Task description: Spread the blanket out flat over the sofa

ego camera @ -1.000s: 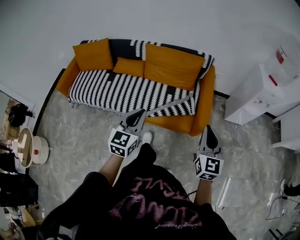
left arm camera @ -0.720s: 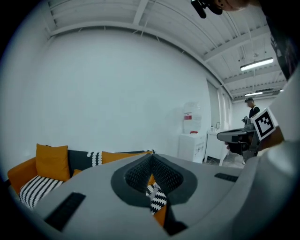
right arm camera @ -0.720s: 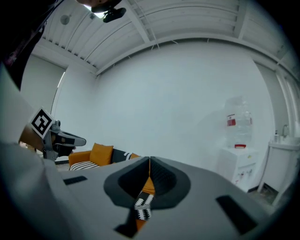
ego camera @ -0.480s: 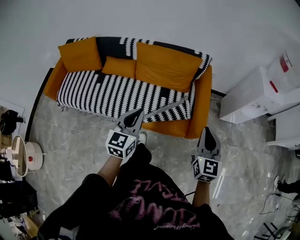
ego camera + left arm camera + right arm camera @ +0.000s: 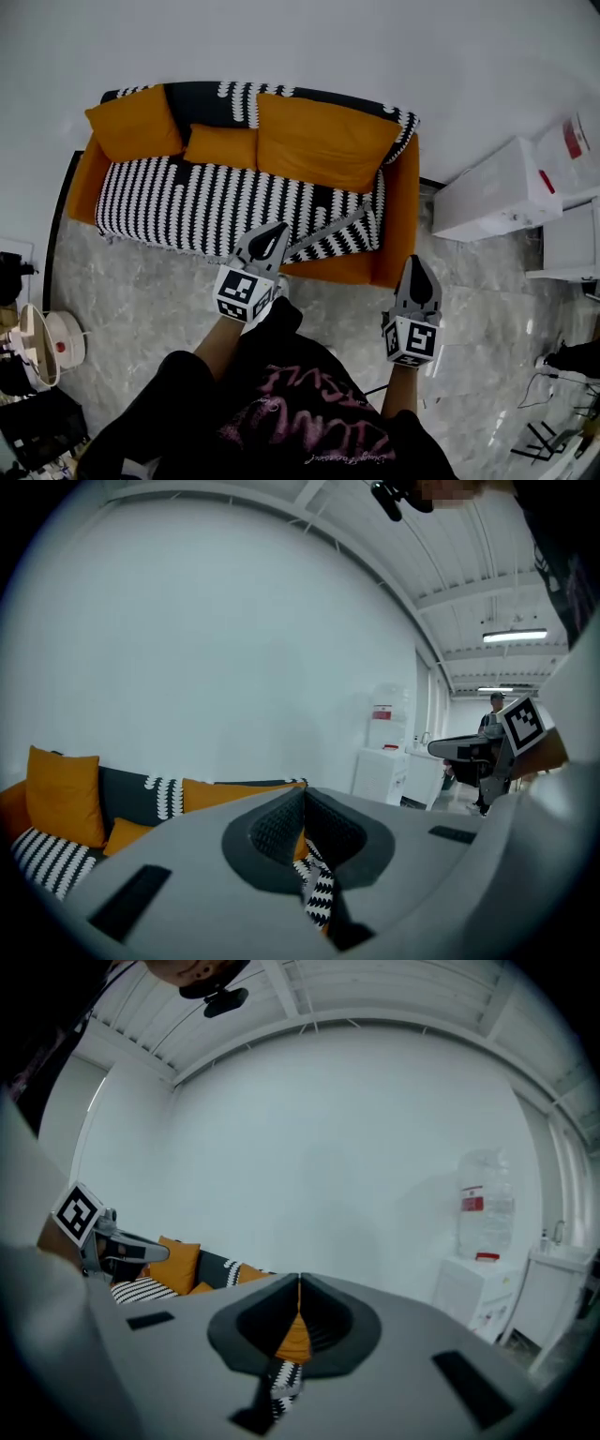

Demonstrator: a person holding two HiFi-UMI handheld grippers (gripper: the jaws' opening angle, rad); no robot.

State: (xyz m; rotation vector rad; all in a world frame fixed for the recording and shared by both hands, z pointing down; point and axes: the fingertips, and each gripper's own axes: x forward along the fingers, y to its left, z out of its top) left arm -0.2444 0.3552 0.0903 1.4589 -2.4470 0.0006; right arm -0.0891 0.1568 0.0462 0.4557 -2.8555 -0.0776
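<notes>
Across the seat and back of the orange sofa point(image 5: 398, 216) lies the striped blanket point(image 5: 206, 202); the left gripper point(image 5: 277, 228) has its jaws clamped on a strip drawn off its front corner, and the right gripper point(image 5: 418, 262) has its jaws pressed together near the sofa's arm

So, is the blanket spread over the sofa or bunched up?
Mostly spread: the blanket covers the sofa seat and backrest; near its front right corner a grey strip runs diagonally, apparently a folded-over edge.

The blanket point(image 5: 206, 202) covers the sofa point(image 5: 398, 225) under three cushions point(image 5: 323, 141); cabinet point(image 5: 492, 192) at right.
</notes>
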